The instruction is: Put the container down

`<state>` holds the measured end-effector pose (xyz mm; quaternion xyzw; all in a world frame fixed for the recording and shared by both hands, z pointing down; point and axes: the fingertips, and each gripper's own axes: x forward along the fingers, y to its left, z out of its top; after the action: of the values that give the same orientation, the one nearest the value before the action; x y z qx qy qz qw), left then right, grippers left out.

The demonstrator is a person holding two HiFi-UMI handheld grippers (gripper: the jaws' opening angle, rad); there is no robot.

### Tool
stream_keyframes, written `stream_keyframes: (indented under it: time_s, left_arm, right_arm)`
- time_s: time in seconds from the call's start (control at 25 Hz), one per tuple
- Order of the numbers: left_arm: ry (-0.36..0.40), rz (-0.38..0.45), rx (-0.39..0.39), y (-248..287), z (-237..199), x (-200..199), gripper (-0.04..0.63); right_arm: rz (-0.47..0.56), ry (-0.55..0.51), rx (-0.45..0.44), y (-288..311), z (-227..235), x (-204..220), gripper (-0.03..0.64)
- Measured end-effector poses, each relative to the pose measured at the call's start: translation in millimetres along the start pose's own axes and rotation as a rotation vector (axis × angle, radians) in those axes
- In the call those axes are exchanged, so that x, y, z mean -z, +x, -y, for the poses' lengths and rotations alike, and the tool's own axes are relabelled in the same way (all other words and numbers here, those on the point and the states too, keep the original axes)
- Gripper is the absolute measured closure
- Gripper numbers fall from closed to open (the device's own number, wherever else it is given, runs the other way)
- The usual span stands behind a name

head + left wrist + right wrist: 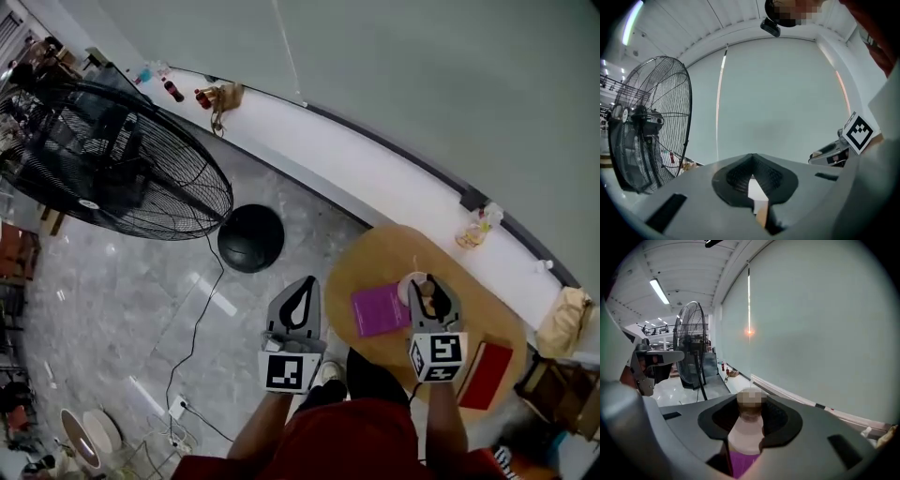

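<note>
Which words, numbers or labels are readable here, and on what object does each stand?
No text can be read.
Purple booklet: any print too small.
Red book: nothing legible.
Bottles on the ledge: labels too small.
Whitish container: no label visible.
Marker cubes: black-and-white patterns only, no letters.

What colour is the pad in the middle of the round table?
Purple. The pad, beside the held container, shows best in the head view.

Left gripper (304, 284) and right gripper (433, 287): pale grey shells, ribbed black pads lining the jaws, narrow dark slots in the sides. Each bears a white cube with black square markers: left cube (291, 370), right cube (437, 357). Person wears red top (349, 441), dark trousers (377, 377), pale shoe (330, 372).
</note>
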<state>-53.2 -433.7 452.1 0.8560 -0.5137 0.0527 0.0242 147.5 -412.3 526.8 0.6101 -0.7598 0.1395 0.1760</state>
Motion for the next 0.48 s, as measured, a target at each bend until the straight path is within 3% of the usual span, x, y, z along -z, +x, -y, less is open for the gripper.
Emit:
stream_keyframes:
  time_s: [0.48]
  left_arm:
    - [-0.021, -0.160, -0.023, 39, 5, 76, 0.589]
  right_arm:
    - [-0.218, 0.038, -0.055, 94, 17, 110, 0.485]
